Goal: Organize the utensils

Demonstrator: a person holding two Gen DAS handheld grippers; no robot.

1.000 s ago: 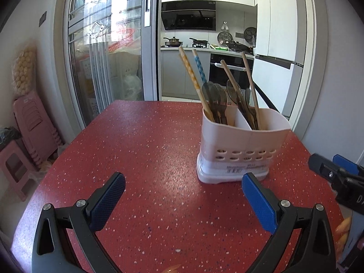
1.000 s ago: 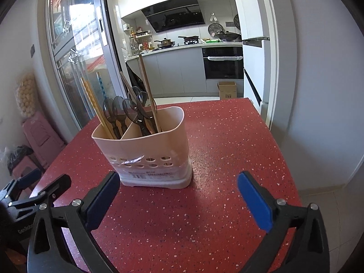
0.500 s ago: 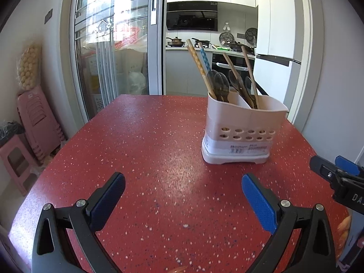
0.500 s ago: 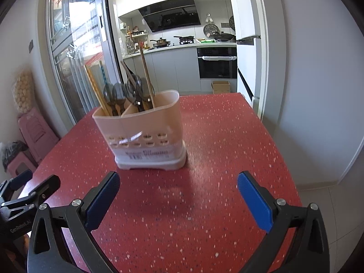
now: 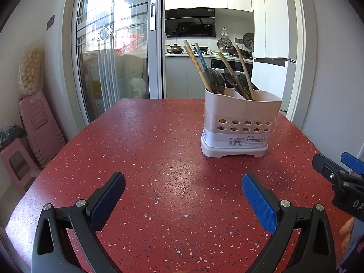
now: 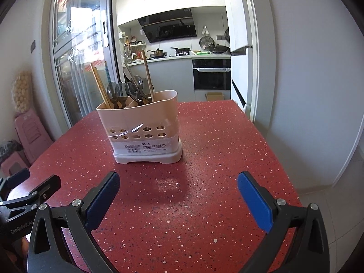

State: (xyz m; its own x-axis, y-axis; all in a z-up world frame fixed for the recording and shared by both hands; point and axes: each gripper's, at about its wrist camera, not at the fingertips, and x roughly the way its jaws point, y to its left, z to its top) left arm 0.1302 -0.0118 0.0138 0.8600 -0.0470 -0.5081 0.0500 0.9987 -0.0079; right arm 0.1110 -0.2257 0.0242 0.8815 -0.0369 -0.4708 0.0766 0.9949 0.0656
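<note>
A cream two-compartment utensil holder (image 5: 238, 125) stands upright on the red speckled table (image 5: 147, 147); it also shows in the right wrist view (image 6: 143, 125). Several dark spoons (image 5: 215, 79) and wooden chopsticks (image 5: 195, 63) stand in it, some in each compartment. My left gripper (image 5: 183, 195) is open and empty, above the table, well short of the holder. My right gripper (image 6: 178, 193) is open and empty, in front of the holder. Each gripper's tips show at the other view's edge.
Pink stacked stools (image 5: 34, 122) stand by the wall left of the table. A glass sliding door (image 5: 113, 45) and a kitchen doorway lie beyond the far edge. The table's right edge (image 6: 273, 147) drops off to the tiled floor beside a white wall.
Both grippers have drawn back from the holder and tilted up a little; the holder looks smaller and farther. Both stay open and empty.
</note>
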